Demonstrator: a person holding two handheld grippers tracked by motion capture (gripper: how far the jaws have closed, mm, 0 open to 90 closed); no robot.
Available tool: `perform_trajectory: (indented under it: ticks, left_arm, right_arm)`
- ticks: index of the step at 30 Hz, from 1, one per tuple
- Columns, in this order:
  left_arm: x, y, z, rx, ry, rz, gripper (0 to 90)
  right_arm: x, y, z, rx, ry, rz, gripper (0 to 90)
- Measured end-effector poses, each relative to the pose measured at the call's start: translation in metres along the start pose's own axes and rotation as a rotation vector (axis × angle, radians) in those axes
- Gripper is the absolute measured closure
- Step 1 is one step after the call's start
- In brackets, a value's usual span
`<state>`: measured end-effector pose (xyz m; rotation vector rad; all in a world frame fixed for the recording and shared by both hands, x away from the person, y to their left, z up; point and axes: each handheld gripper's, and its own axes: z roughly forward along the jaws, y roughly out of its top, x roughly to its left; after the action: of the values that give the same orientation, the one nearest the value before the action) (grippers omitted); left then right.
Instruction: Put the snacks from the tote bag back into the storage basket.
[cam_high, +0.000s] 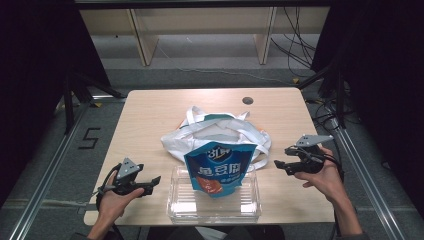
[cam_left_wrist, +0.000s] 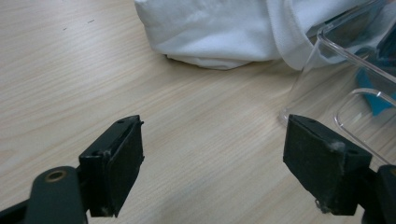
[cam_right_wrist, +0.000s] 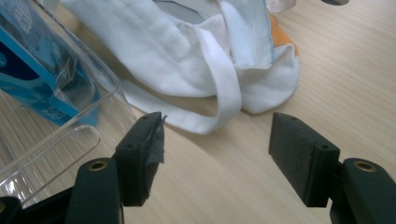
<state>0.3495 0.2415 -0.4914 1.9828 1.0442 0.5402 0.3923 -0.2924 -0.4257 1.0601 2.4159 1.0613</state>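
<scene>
A blue snack bag stands upright in a clear plastic bin at the table's near edge. Behind it lies a crumpled white tote bag with loose straps. My left gripper hovers left of the bin, open, with bare wood between its jaws. In the left gripper view the bin's corner and the tote bag lie ahead. My right gripper is held right of the tote bag, open and empty. The right gripper view shows the snack bag through the bin wall.
The wooden table has a round cable hole near its far edge. Bare tabletop lies to the far left and far right. Wooden furniture legs and cables stand on the floor beyond the table.
</scene>
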Motion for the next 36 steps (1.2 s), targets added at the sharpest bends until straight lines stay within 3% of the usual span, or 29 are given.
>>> perform_trajectory:
  ticks: [1,2,3,6,7,8,12,13,15,16,18,19,20,21,23,27,30,33,35,36]
  left_arm:
    - [-0.002,-0.001,0.002,-0.022,-0.005,-0.039,19.5]
    - [-0.001,-0.001,0.000,-0.021,0.001,-0.023,19.5]
    - [-0.001,-0.001,0.001,-0.029,0.002,-0.041,19.5]
    - [0.000,-0.002,-0.001,-0.030,0.008,-0.039,19.5]
    - [0.000,-0.002,-0.001,-0.027,0.001,-0.036,19.5]
    - [0.002,-0.002,-0.002,-0.008,0.006,-0.003,19.5]
    - [0.000,-0.002,-0.001,-0.011,0.004,-0.018,19.5]
    - [0.001,-0.002,-0.001,-0.012,0.005,-0.005,19.5]
    - [0.001,-0.002,-0.002,-0.004,0.003,0.005,19.5]
    - [-0.001,-0.002,0.000,-0.031,0.003,-0.038,19.5]
    - [0.000,-0.002,-0.001,-0.025,0.005,-0.019,19.5]
    - [0.000,-0.003,-0.001,-0.025,0.003,-0.019,19.5]
    - [-0.001,-0.003,-0.001,-0.025,0.003,-0.035,19.5]
    - [-0.001,-0.003,-0.001,-0.025,0.003,-0.035,19.5]
    - [-0.001,-0.002,-0.001,-0.027,0.005,-0.023,19.5]
    - [-0.001,-0.002,-0.001,-0.024,0.004,-0.018,19.5]
    - [-0.002,-0.003,0.000,-0.025,0.003,-0.034,19.5]
    - [-0.001,-0.003,0.000,-0.020,0.001,-0.020,19.5]
    - [-0.001,-0.003,0.000,-0.019,0.001,-0.018,19.5]
    - [-0.001,-0.003,0.000,-0.020,0.001,-0.018,19.5]
  right_arm:
    - [0.000,0.000,0.000,0.000,0.000,0.000,35.8]
    - [0.002,-0.003,0.001,-0.009,-0.002,0.012,33.2]
    - [0.002,-0.003,0.001,-0.009,-0.002,0.012,33.2]
    - [0.006,-0.008,0.002,-0.036,-0.004,0.044,31.6]
    - [0.005,-0.009,0.002,-0.053,-0.012,0.029,30.2]
    - [0.007,-0.011,0.002,-0.053,-0.017,0.050,28.6]
    - [0.009,-0.016,0.003,-0.060,-0.025,0.048,24.8]
    - [0.013,-0.021,0.004,-0.047,-0.024,0.096,23.3]
    - [0.012,-0.024,0.005,-0.061,-0.014,0.081,23.2]
    - [0.014,-0.026,0.005,-0.064,-0.027,0.089,23.2]
    - [0.012,-0.030,0.005,-0.067,-0.029,0.073,23.0]
    - [0.016,-0.034,0.004,-0.064,-0.023,0.107,23.1]
    - [0.013,-0.036,0.006,-0.078,-0.014,0.068,23.1]
    - [0.013,-0.036,0.006,-0.078,-0.014,0.068,23.1]
    - [0.019,-0.042,0.004,-0.085,-0.046,0.098,23.1]
    - [0.023,-0.050,0.002,-0.086,-0.051,0.120,23.1]
    - [0.023,-0.054,0.004,-0.099,-0.056,0.091,22.9]
    - [0.028,-0.057,0.002,-0.087,-0.038,0.109,22.0]
    - [0.029,-0.059,0.002,-0.092,-0.024,0.088,21.1]
    - [0.034,-0.061,0.002,-0.094,-0.026,0.119,20.4]
